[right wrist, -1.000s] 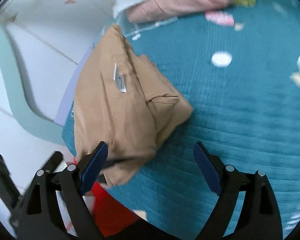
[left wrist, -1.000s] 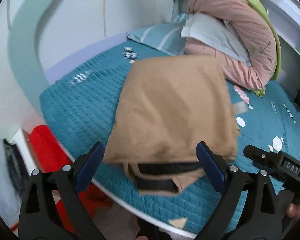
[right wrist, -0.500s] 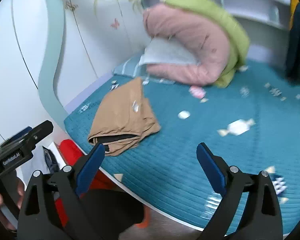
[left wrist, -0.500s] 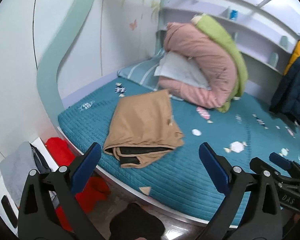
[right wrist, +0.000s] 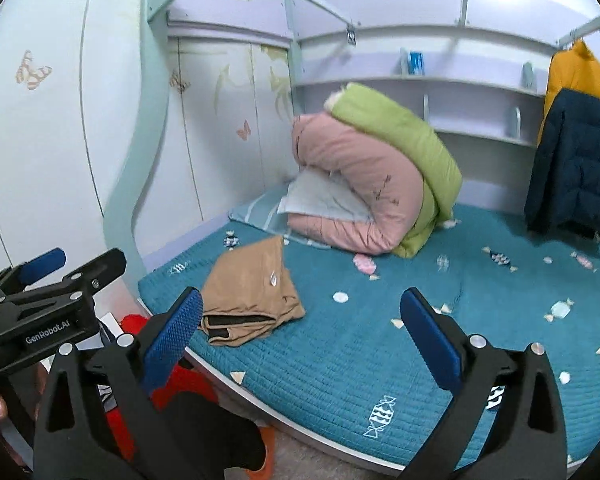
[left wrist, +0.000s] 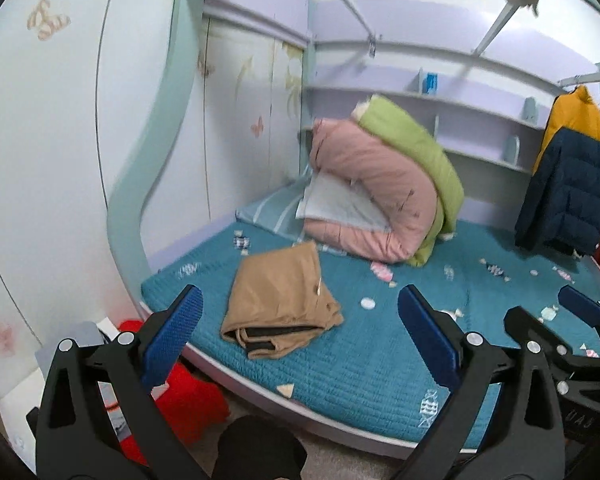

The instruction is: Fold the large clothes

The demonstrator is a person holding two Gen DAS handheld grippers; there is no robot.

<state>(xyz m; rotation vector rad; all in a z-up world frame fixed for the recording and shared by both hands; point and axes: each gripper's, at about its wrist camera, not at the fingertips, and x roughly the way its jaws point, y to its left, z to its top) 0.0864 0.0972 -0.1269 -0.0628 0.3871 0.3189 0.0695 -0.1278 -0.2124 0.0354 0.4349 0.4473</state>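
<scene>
Two blue-padded fingers of your left gripper [left wrist: 298, 340] stand wide apart and hold nothing in the left wrist view, well back from the bed [left wrist: 360, 368]. Your tan folded garment [left wrist: 278, 308] lies near the bed's front left corner, its dark lining showing at the near edge. That edge sits close to the mattress rim, so a careless nudge could probably slide the bundle off toward the red cloth [left wrist: 184, 396] on the floor. Behind it a pink quilt [left wrist: 374, 196] and a green quilt [left wrist: 416, 152] lean together, and a navy and yellow jacket [left wrist: 568, 184] hangs at the right. In the right wrist view, your right gripper [right wrist: 300, 340] is likewise spread open and empty, with the other gripper's black body at the far left. The garment [right wrist: 248, 292] rests loosely stacked, so its top layer may spring open if left unpressed. Teal candy-print bedding [right wrist: 420, 340] covers the mattress; lilac shelves [right wrist: 440, 80] and white butterfly-patterned wardrobe doors [right wrist: 216, 128] enclose the bunk.
</scene>
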